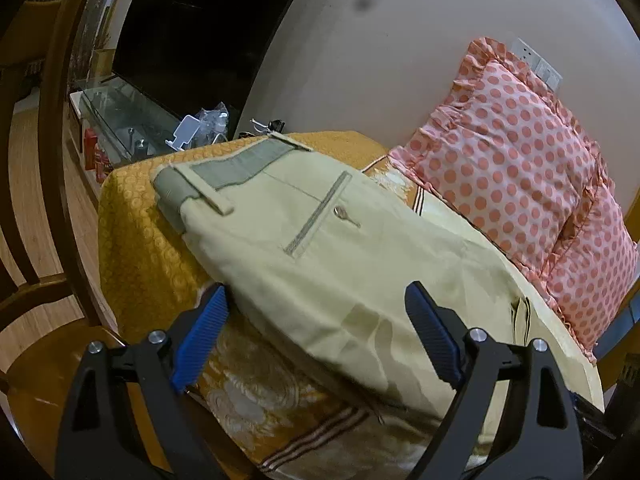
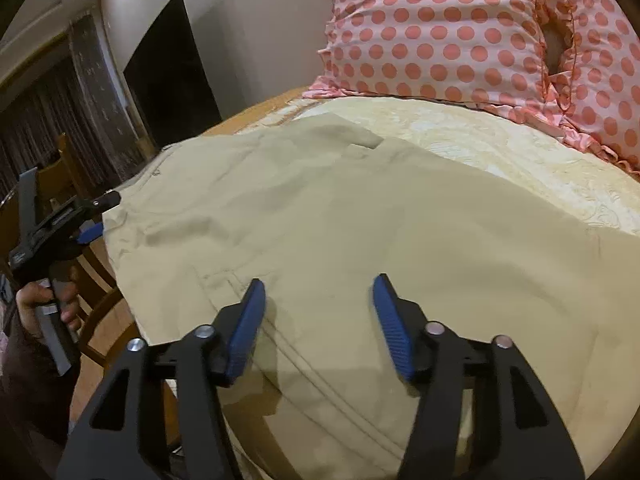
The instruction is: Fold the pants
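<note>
Lying flat under both tools, the beige pants [image 2: 360,220] spread beneath the wide-open right gripper [image 2: 318,284] and equally parted left gripper [image 1: 316,292].

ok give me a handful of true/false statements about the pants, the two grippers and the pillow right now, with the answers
1. The left gripper is open, with nothing between its fingers. True.
2. The right gripper is clamped on a fold of the pants. False: it is open above the fabric and holds nothing.
3. The beige pants lie on the yellow patterned cover, waistband at the far end in the left wrist view. True.
4. The pillow is plain white. False: it is pink with orange-pink dots and a ruffled edge.
5. The pillow rests on top of the pants. False: it sits behind them, against the wall.
6. A back pocket with a button faces up. True.
</note>
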